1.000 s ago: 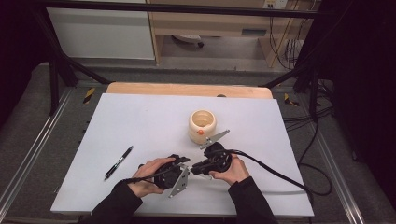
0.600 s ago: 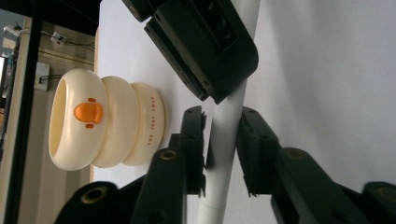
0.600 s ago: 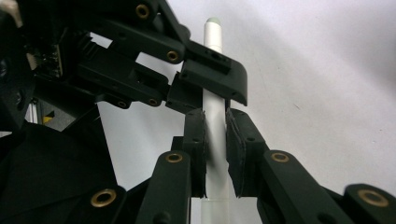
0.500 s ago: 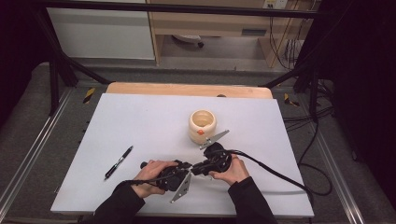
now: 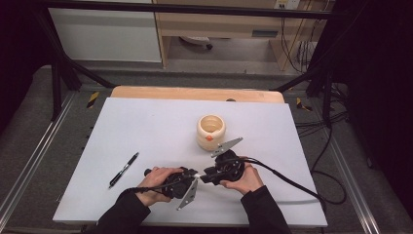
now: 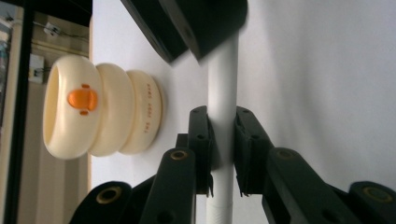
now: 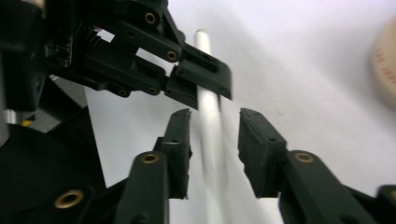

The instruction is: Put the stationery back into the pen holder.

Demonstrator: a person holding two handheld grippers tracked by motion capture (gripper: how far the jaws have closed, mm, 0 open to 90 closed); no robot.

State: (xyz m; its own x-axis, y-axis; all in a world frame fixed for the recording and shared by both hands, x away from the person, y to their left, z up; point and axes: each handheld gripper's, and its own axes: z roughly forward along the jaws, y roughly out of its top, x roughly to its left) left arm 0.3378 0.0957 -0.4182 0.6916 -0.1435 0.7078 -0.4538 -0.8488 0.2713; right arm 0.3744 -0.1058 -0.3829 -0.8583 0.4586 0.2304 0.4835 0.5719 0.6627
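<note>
Two grippers, one slim white plastic rod [image 6: 222, 93], one cream ribbed ceramic pot with an orange duck mark [image 5: 211, 130], one black pen [image 5: 123, 169] lying apart at left on the white table [image 5: 146, 126]. Left gripper [image 6: 223, 140] has just closed, pads clamped on the rod. Right gripper [image 7: 214, 140] has just opened; rod sits loose between its pads. The high view gives the pen; left gripper view gives the duck mark.

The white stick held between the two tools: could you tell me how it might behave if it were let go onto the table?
The white stick looks round and smooth, so it would probably roll. It stays straight in the left tool, so it is likely stiff, and probably light.
</note>
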